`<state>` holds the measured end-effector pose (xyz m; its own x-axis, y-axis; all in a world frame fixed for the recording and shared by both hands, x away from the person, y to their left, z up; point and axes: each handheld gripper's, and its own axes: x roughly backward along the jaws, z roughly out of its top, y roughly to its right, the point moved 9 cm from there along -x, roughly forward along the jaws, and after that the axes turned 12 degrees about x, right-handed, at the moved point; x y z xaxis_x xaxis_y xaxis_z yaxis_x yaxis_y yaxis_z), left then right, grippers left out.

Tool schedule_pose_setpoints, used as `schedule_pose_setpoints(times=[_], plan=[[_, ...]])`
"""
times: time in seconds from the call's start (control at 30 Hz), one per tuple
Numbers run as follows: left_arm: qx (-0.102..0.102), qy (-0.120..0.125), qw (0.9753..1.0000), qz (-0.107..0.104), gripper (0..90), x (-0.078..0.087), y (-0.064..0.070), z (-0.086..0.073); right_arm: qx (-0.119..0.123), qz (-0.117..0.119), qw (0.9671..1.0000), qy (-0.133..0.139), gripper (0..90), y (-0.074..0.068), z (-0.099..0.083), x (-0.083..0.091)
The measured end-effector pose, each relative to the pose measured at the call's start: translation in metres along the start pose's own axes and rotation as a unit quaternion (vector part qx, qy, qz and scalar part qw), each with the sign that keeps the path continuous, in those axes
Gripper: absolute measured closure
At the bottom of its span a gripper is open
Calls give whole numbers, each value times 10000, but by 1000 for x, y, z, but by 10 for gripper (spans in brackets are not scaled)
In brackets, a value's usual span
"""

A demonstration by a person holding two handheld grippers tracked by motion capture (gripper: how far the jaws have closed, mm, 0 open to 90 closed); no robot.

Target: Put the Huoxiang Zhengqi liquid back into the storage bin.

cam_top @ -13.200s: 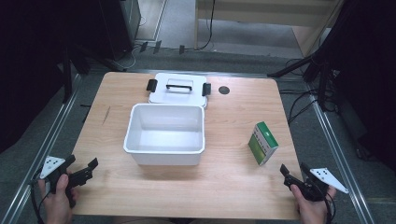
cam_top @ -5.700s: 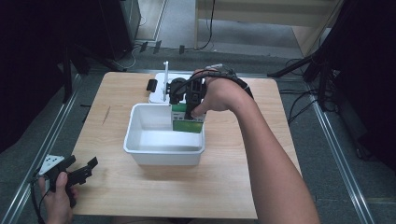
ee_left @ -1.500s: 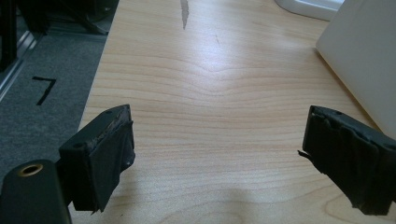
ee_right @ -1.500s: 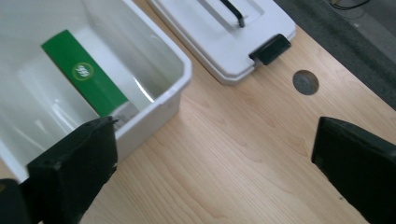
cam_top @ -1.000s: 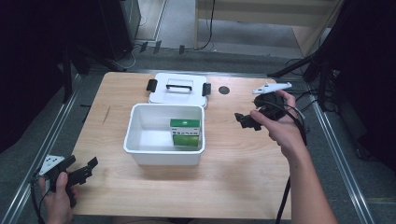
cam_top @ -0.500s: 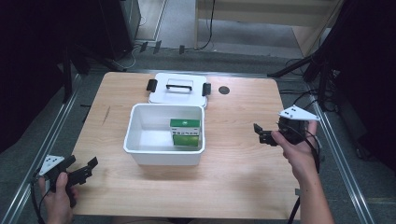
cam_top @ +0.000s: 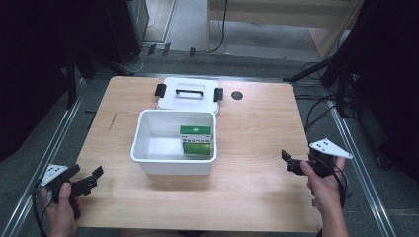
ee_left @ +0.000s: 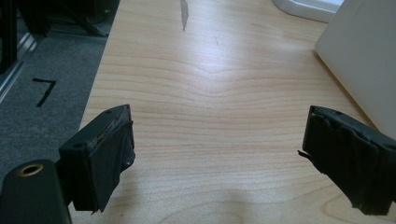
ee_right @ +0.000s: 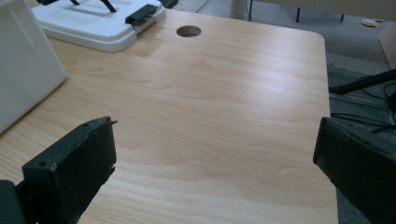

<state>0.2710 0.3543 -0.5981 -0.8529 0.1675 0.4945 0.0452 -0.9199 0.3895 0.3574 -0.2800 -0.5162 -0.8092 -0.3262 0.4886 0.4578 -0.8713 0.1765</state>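
High view with both gripper views: packing a carton into a storage box. The green-and-white cardboard carton [cam_top: 196, 139] is lying inside the white rectangular plastic box [cam_top: 148, 159], against its right-hand wall, apparently leaning on edge rather than lying flat. The box is sitting at the middle of the pale wooden desk [cam_top: 257, 128]. Its white plastic lid with a black handle and black side clips [cam_top: 188, 94] is resting on the desk just behind the box, touching or nearly touching the rear rim.

The right hand-held gripper [cam_top: 290, 163] is hovering near the desk's right edge, well apart from the box; its jaws are standing wide apart and holding nothing, as the right gripper view confirms. The left hand-held gripper [cam_top: 88, 178] is resting at the front left corner, jaws likewise spread and empty.

Judgement of risk: closing the box appears to be what remains. If the carton is standing proud of the rim, the lid may be failing to seat and the clips failing to latch. Lifting the lid by one clip rather than the handle may be tipping it, and an unsteadied box may be sliding under a one-sided push.
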Motion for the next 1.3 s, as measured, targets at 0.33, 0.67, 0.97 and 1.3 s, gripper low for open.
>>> schedule_pose_setpoints(times=[0.33, 0.67, 0.97, 1.3], plan=[[9, 10, 10000, 9, 99, 0, 0, 0, -352, -161, 9992, 30, 0, 9, -41, 9], [10, 9, 10000, 11, 99, 0, 0, 0, -569, -200, 9982, -21, 0, 10, -71, 17], [2, 12, 10000, 8, 99, 1, 0, 0, -816, -286, 9962, 57, 0, 12, -94, 31], [9, 7, 10000, 9, 99, 0, 0, 0, -984, -403, 9940, 249, 0, 10, -105, 39]])
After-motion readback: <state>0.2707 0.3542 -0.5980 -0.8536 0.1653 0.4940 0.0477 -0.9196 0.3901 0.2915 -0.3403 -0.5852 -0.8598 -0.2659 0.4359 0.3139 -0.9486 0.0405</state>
